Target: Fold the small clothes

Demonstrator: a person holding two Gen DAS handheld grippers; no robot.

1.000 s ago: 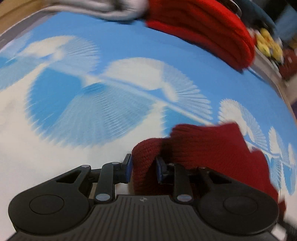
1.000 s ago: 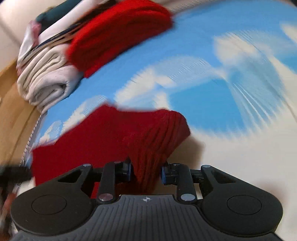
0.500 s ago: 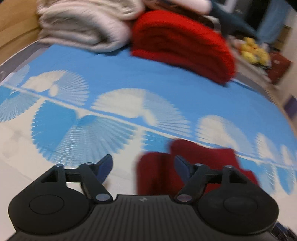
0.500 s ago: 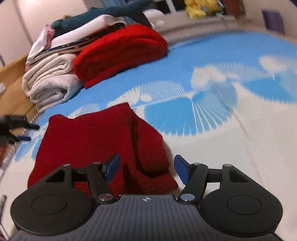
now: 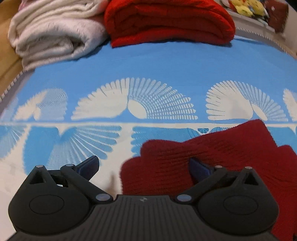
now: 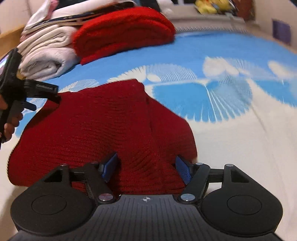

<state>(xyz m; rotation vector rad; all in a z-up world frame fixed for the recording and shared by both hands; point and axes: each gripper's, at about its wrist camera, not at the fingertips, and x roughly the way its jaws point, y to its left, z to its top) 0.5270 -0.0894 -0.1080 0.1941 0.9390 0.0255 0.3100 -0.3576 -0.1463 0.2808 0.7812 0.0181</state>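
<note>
A dark red knitted garment [image 5: 213, 153] lies folded and flat on the blue and white bedspread [image 5: 167, 64]. My left gripper [image 5: 143, 161] hovers over its left edge with the jaws opening wide; nothing is pinched, and only the right finger is above the cloth. In the right wrist view the same garment [image 6: 92, 126] fills the middle. My right gripper [image 6: 146, 158] sits low over its near right corner, jaws opening, with a hump of cloth between the pads but not pressed. The left gripper [image 6: 46, 102] and the hand holding it show at the left edge.
At the far end of the bed are a folded bright red knit [image 5: 167, 20] and a rolled white blanket [image 5: 55, 37] with more clothes on top [image 6: 61, 16]. Yellow plush toys [image 5: 246, 7] sit behind. A wooden bed edge [image 5: 5, 61] runs along the left.
Both grippers were shut on corners of the dark red garment; both have let go and opened. The garment now lies flat, and both grippers have drawn back from it.
</note>
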